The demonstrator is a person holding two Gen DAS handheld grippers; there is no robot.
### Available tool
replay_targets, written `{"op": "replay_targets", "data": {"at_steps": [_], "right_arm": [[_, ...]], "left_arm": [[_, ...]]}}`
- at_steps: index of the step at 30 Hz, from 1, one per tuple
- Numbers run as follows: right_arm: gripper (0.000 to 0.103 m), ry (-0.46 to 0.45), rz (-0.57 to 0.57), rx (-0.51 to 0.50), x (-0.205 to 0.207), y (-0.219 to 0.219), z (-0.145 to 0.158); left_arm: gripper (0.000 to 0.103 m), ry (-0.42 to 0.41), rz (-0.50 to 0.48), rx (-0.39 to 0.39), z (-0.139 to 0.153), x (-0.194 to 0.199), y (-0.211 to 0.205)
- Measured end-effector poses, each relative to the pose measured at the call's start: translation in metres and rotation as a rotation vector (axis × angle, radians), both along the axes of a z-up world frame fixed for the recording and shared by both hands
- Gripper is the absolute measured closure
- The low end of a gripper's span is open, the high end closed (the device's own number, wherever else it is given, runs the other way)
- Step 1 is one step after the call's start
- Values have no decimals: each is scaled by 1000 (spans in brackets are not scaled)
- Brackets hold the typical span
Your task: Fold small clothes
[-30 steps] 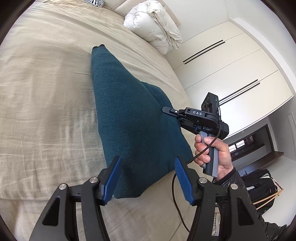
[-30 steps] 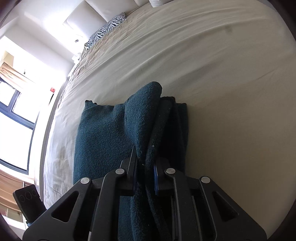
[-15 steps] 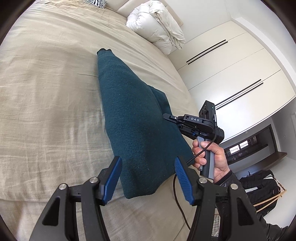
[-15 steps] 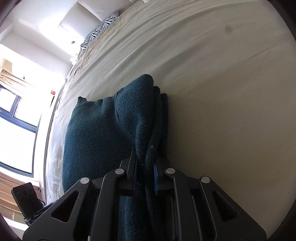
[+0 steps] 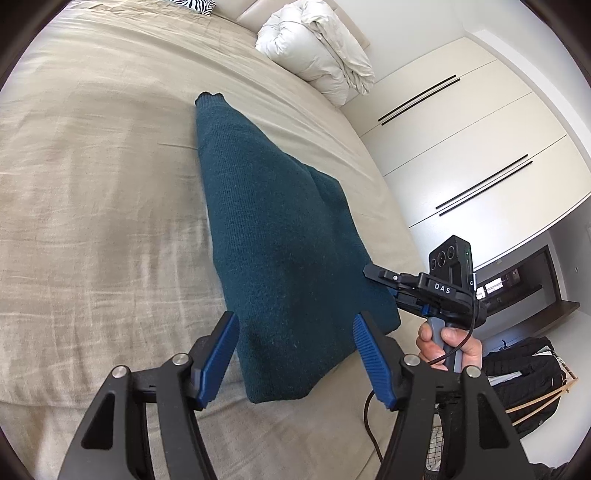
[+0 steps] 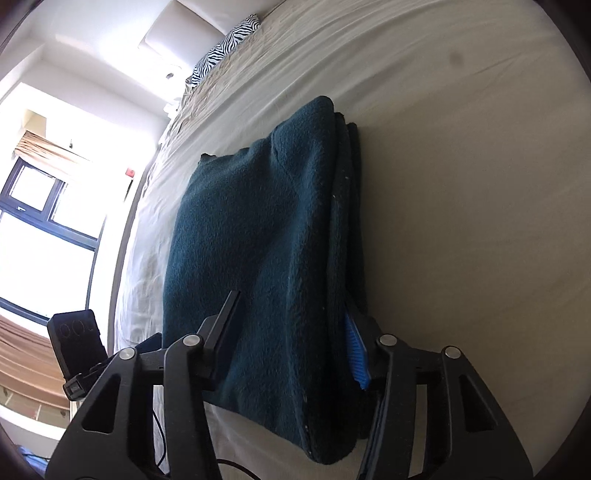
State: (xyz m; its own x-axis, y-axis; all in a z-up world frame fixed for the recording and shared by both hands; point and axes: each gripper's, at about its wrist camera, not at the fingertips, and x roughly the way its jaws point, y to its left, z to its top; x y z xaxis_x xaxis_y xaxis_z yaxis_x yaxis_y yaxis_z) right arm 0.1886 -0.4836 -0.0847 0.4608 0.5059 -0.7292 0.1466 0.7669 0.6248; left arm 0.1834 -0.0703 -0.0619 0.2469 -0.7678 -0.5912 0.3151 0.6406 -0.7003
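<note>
A dark teal knit sweater (image 5: 273, 229) lies folded lengthwise on the beige bed (image 5: 92, 221), its cuff end far from me. My left gripper (image 5: 295, 321) is open, its blue pads either side of the sweater's near end without touching it. A hand holds my right gripper (image 5: 380, 277) at the sweater's right edge. In the right wrist view the sweater (image 6: 251, 229) lies between the fingers of the right gripper (image 6: 291, 306), whose jaws are opening. A blue pad (image 6: 356, 350) sits beside the stacked fold edge and no longer pinches it.
A bunched white duvet (image 5: 314, 48) and a zebra pillow (image 5: 192, 4) sit at the bed's far end. White wardrobe doors (image 5: 461, 147) stand to the right, with a black backpack (image 5: 517, 376) on the floor. A bright window (image 6: 37, 206) is beyond the bed's other side.
The right gripper carried the pinched fold edge toward me and down, then its jaws parted. The raised fold now lies flat on the sweater. The left gripper stayed put.
</note>
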Motion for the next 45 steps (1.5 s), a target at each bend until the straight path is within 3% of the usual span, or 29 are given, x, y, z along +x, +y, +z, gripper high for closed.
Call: {"op": "replay_targets", "data": {"at_steps": [2,4,10,12,18,20,21,22,23,30,35,38,42,45], "right_arm": [[79,20,-38,13,-6,-12,-10],[86,36,-76,91,-10,-27,-25],[87,-13,-124,360,-26,-56,-58],[84,-28,-156,408,-35,-62,-61],[80,-47,-175,291,-50,-73,-36],[65,-69,-169,285,-45,-74,-26],[41,-75,-169,288,-41,-75,-22],[29,-78,-177,294,-37,-77,-19],[29,-85,-177,304,-31,-92,-18],[29,4,-83,248,12,-78,-19],[31,84,-9,213,35,-65,-17],[31,122,20,175,53,-53,-17],[52,144,59,111,70,-35,-15],[65,131,79,10,72,-20,-9]], "left_arm": [[37,7,-1,17,-4,2,-3],[37,15,-3,28,-8,4,-5],[37,29,6,58,-16,9,-6],[37,27,10,62,-16,11,-4],[32,9,38,70,-10,34,-2],[28,-11,36,72,-6,45,-6],[26,-17,31,71,-5,51,-9],[23,-13,26,68,-5,58,-12],[23,3,29,68,-8,66,-14],[23,75,15,72,-23,98,-34],[23,165,15,-9,-43,117,-35],[26,182,15,-9,-45,119,-34],[31,158,10,69,-41,116,-43],[45,134,0,131,-37,117,-51]]}}
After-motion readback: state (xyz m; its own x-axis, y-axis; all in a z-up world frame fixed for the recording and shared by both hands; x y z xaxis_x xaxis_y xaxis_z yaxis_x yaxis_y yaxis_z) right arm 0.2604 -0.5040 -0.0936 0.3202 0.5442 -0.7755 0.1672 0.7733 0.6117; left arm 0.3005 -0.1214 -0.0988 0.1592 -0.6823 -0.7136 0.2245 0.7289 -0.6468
